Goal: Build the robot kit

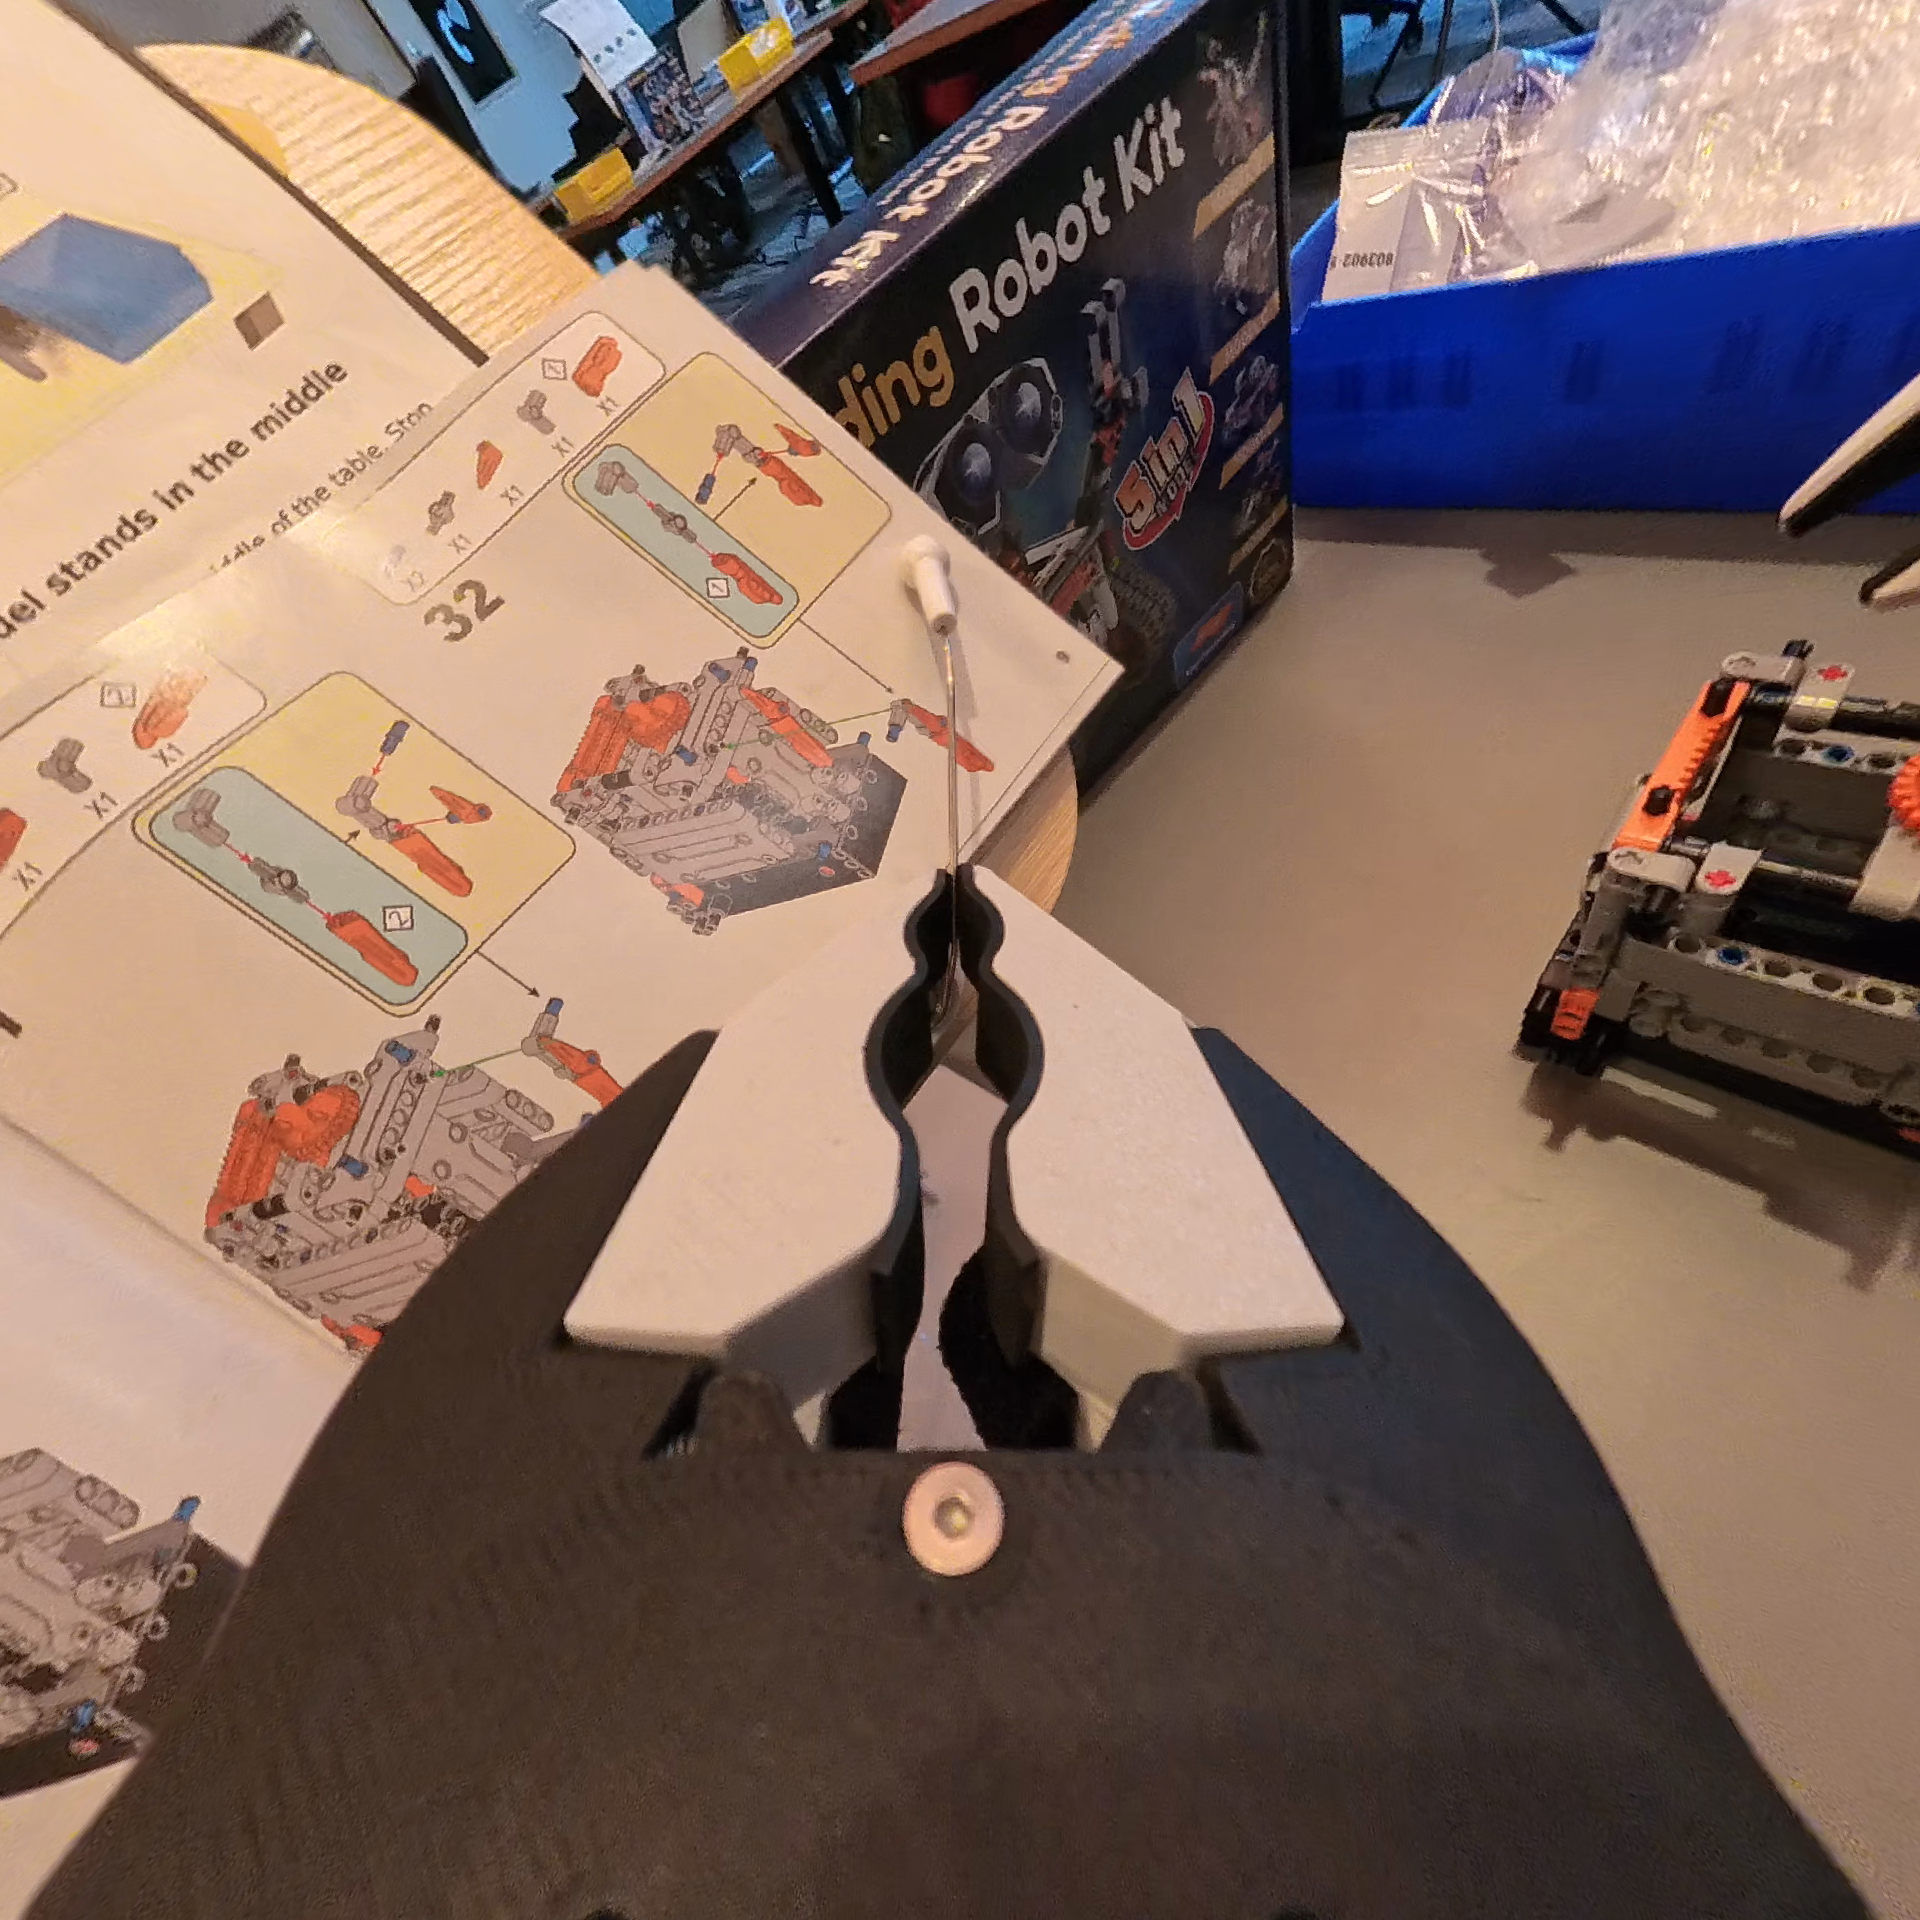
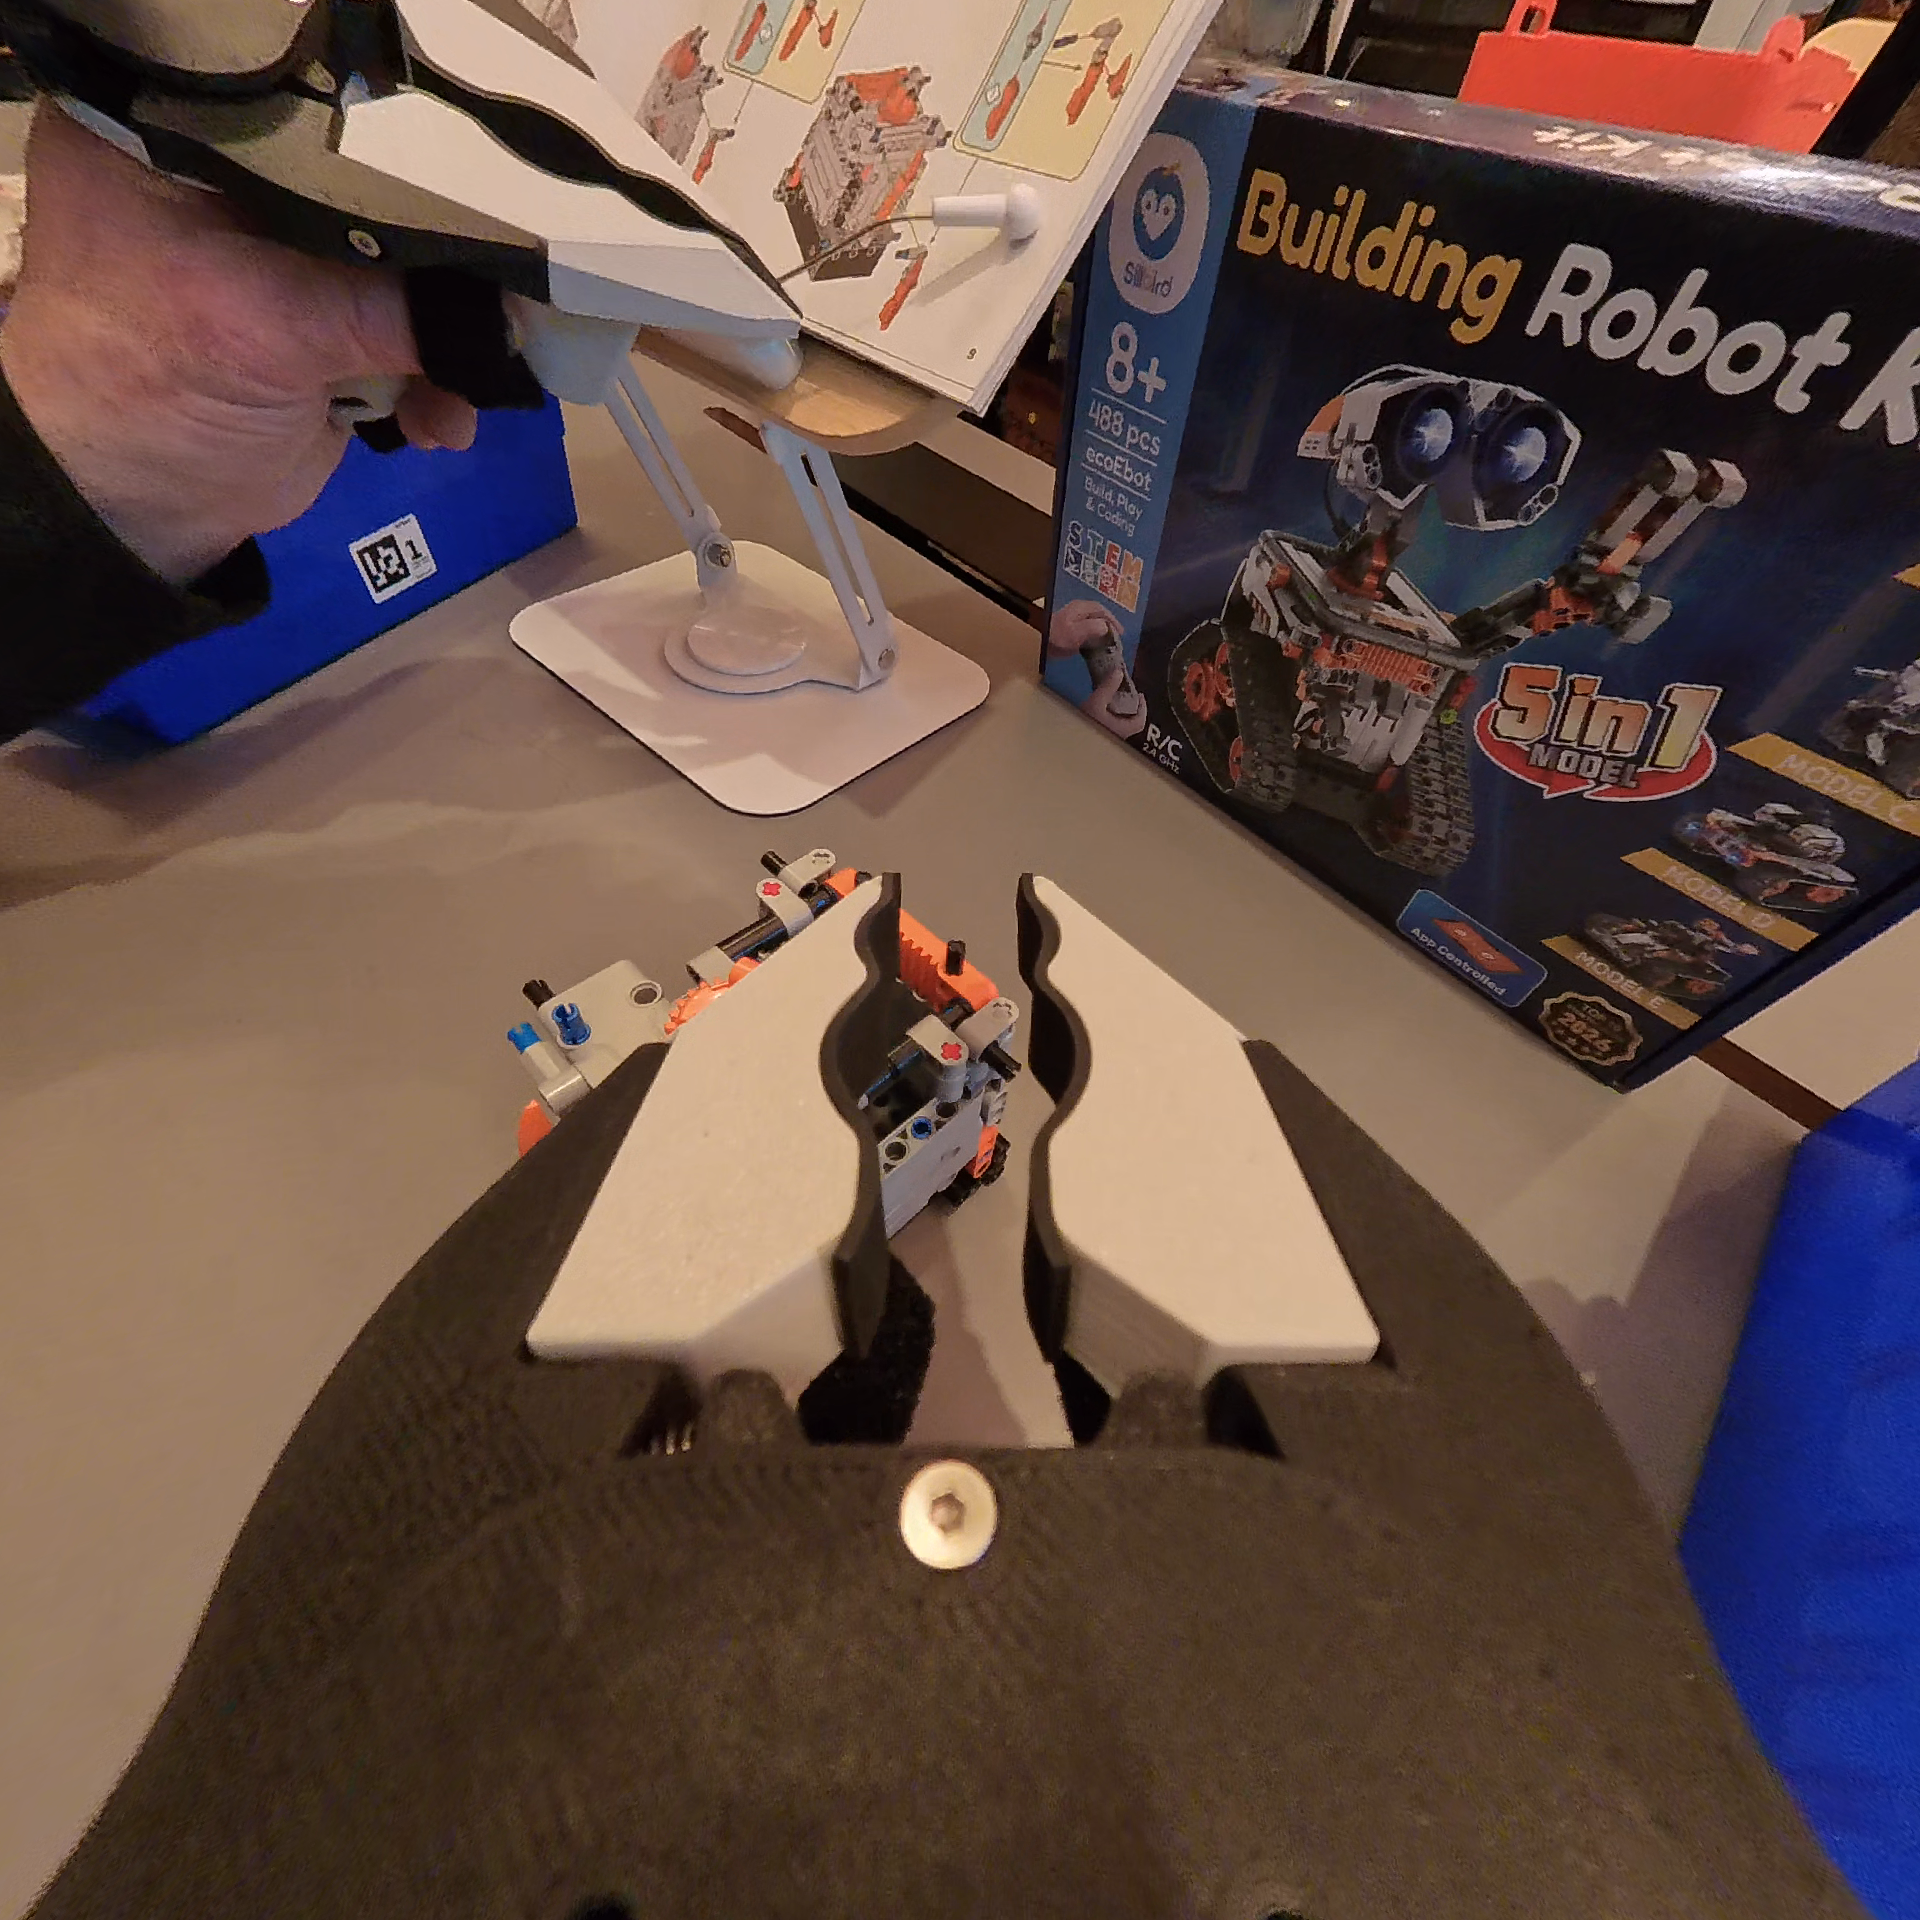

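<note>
My left gripper (image 1: 954, 878) is shut on the thin metal wire arm (image 1: 952, 748) of a page holder with a white cap (image 1: 925, 569). The arm lies over an open instruction booklet (image 1: 520, 727) on a wooden book stand (image 1: 1039, 862). The right wrist view shows the same grip: the left gripper (image 2: 774, 296), in a person's hand (image 2: 187, 364), pinches the wire by the white cap (image 2: 987, 213). My right gripper (image 2: 956, 894) is open and hovers over a grey and orange brick model (image 2: 930, 961) on the grey table. There is a gap between its pads and the model. The model also shows in the left wrist view (image 1: 1745, 883).
A dark blue toy kit box (image 2: 1507, 571) stands upright behind the model, also in the left wrist view (image 1: 1091, 364). The stand's white base (image 2: 748, 675) sits on the table. A blue bin (image 1: 1610, 384) holds plastic bags. Another blue bin (image 2: 312, 592) is at the left, and a blue thing (image 2: 1829, 1403) at the right. The grippers' ends are close to 20 cm from one another.
</note>
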`<state>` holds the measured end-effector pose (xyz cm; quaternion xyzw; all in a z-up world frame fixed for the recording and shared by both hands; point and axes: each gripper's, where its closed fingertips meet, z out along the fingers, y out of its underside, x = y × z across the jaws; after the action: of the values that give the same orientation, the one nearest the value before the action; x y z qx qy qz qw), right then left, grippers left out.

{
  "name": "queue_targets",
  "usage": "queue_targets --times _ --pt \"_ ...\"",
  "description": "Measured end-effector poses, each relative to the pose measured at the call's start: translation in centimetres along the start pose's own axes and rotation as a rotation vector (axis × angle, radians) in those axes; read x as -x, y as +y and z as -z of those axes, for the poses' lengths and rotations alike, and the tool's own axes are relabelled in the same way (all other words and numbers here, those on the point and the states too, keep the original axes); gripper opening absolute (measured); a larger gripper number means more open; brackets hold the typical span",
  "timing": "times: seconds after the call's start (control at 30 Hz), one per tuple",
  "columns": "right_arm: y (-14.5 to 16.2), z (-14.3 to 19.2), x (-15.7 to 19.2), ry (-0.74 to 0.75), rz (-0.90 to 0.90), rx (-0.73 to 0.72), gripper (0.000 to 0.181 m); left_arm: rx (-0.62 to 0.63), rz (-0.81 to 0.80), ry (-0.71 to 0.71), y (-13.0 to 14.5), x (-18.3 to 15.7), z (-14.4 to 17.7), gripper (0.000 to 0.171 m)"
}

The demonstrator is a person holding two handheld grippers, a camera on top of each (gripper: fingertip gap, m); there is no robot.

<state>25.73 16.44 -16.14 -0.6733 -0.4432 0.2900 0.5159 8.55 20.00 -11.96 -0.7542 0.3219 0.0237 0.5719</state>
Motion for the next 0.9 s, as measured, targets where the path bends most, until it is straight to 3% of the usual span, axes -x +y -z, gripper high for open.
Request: queue_targets --times 0.33,0.53,0.7,0.8,0.9 --pt "0.6 -0.3 -0.1 0.0 0.009 0.032 0.02 0.07 -0.238 -0.01 0.4 -0.3 0.2 0.0" --pt "1.0 -0.2 -0.4 0.006 0.006 0.039 0.02 0.205 -0.376 0.043 1.3 -0.9 0.4 0.002" --pt "1.2 -0.3 -0.3 0.015 0.044 0.057 0.021 0.229 -0.4 0.046 1.0 -0.7 0.5 0.001" --pt "0.7 -0.1 -0.3 0.02 0.048 0.04 0.024 0.148 -0.33 0.096 -0.4 -1.1 1.7 0.01" --pt "-1.2 0.4 -0.1 0.031 0.068 -0.007 0.034 0.11 -0.232 0.078 -1.1 0.7 3.2 0.015"
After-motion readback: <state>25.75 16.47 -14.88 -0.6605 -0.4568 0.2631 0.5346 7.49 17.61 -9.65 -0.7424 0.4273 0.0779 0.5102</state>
